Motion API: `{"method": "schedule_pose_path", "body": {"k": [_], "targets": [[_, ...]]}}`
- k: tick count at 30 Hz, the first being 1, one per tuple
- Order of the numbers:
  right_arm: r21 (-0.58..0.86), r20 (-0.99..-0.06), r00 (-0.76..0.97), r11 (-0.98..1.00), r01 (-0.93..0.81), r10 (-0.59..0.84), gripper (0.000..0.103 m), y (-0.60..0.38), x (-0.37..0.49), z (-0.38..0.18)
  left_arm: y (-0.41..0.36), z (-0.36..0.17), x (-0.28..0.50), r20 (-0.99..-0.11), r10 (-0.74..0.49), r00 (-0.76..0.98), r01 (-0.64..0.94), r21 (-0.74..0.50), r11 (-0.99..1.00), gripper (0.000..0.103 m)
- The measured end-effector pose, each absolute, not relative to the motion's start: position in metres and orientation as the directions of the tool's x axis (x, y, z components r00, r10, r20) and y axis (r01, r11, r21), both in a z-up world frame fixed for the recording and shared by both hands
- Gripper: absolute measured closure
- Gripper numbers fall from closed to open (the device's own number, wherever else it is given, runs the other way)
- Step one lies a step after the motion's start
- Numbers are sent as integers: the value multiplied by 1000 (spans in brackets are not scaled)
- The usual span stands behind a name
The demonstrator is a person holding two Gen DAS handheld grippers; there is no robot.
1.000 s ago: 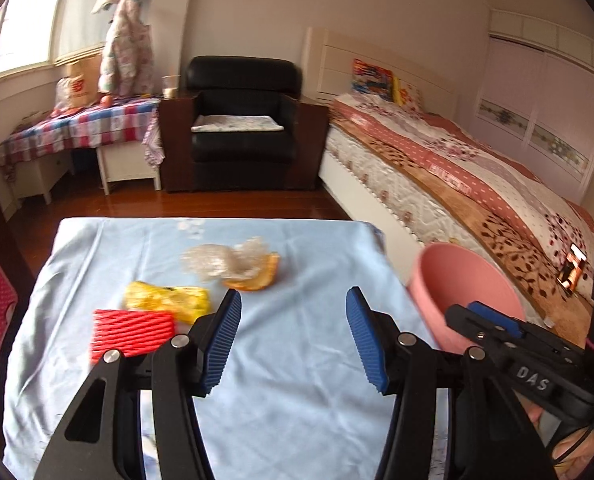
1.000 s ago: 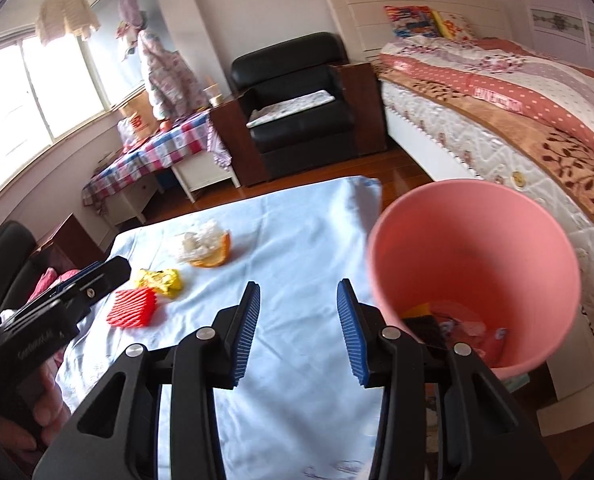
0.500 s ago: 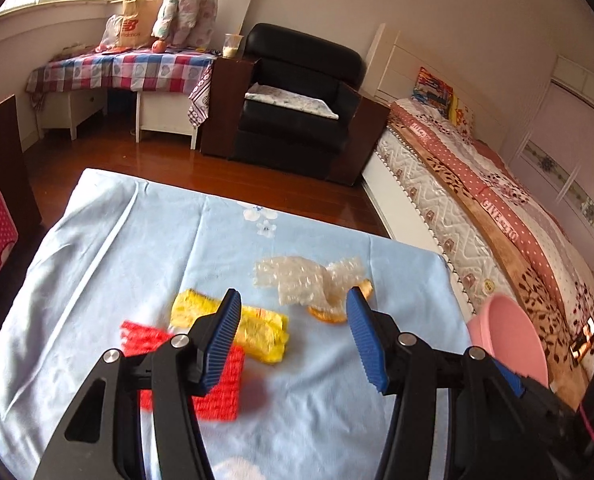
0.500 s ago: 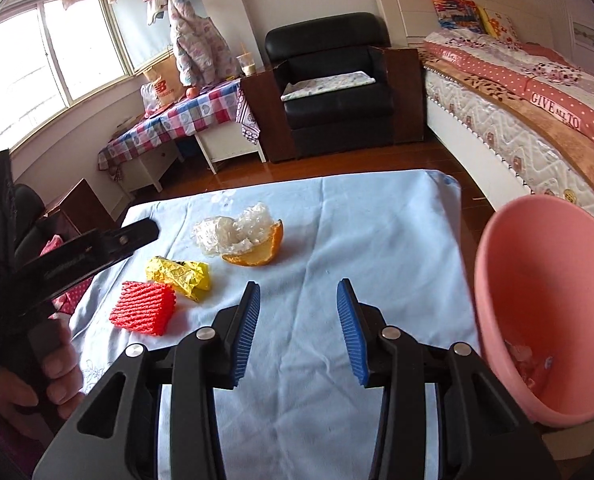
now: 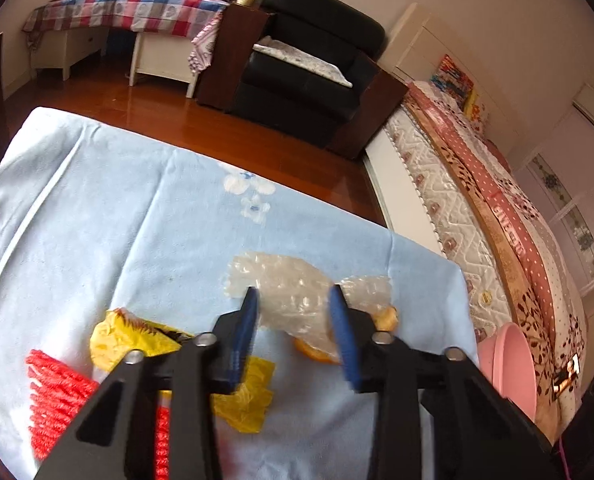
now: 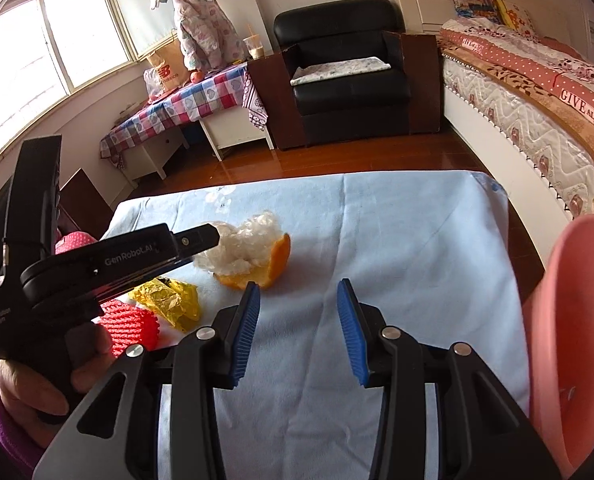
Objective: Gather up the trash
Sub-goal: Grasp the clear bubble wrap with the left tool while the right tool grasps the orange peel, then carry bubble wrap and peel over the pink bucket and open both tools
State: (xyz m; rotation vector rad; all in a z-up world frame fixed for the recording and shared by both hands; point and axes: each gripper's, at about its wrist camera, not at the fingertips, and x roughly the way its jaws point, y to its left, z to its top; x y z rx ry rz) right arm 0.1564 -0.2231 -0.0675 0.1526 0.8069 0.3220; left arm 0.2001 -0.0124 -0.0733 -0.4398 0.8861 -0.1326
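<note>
A crumpled clear plastic wrap [image 5: 289, 288] lies on the light blue tablecloth [image 5: 137, 240], over an orange peel [image 5: 317, 354]. My left gripper [image 5: 295, 300] is open, its blue pads either side of the wrap, just above it. A yellow wrapper [image 5: 241, 392] and a red foam net [image 5: 53, 404] lie at its left. In the right wrist view the left gripper [image 6: 205, 238] reaches the wrap [image 6: 241, 246] beside the peel [image 6: 273, 264]. My right gripper [image 6: 299, 292] is open and empty over the cloth. The pink bin [image 6: 569, 340] is at the right.
The yellow wrapper [image 6: 173, 298] and red net [image 6: 131, 324] sit at the table's left. A bed [image 6: 537, 92] runs along the right, a black armchair [image 6: 345, 72] stands behind, and a checkered side table [image 6: 185, 104] sits by the window. The pink bin also shows in the left wrist view [image 5: 507, 364].
My left gripper has moved forward and down to the clear wrap, which now sits between its pads. The right gripper swung left, so the bin slid to the frame's right edge.
</note>
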Motion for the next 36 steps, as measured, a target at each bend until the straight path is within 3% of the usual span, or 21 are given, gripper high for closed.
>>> {"method": "schedule_pose_path", "body": {"k": [4, 16, 18, 20, 22, 36], "targets": [[254, -692, 633, 938, -236, 347, 62, -212, 168, -74, -10, -73, 199, -702, -305, 644, -49, -436, 899, 78], [252, -723, 611, 947, -201, 322, 62, -191, 195, -93, 26, -55, 177, -649, -288, 704, -71, -468, 881, 79], [266, -722, 612, 947, -183, 321, 72, -192, 198, -94, 29, -51, 172, -643, -278, 713, -69, -459, 886, 79], [257, -731, 607, 950, -179, 312, 91, -191, 197, -95, 31, -47, 168, -639, -268, 721, -66, -448, 892, 79], [265, -726, 608, 947, -184, 321, 95, -193, 194, -93, 32, -44, 162, -636, -265, 725, -64, -445, 893, 79], [259, -644, 710, 954, -149, 286, 97, -249, 121, -40, -9, -15, 114, -623, -279, 731, 11, -397, 918, 78]]}}
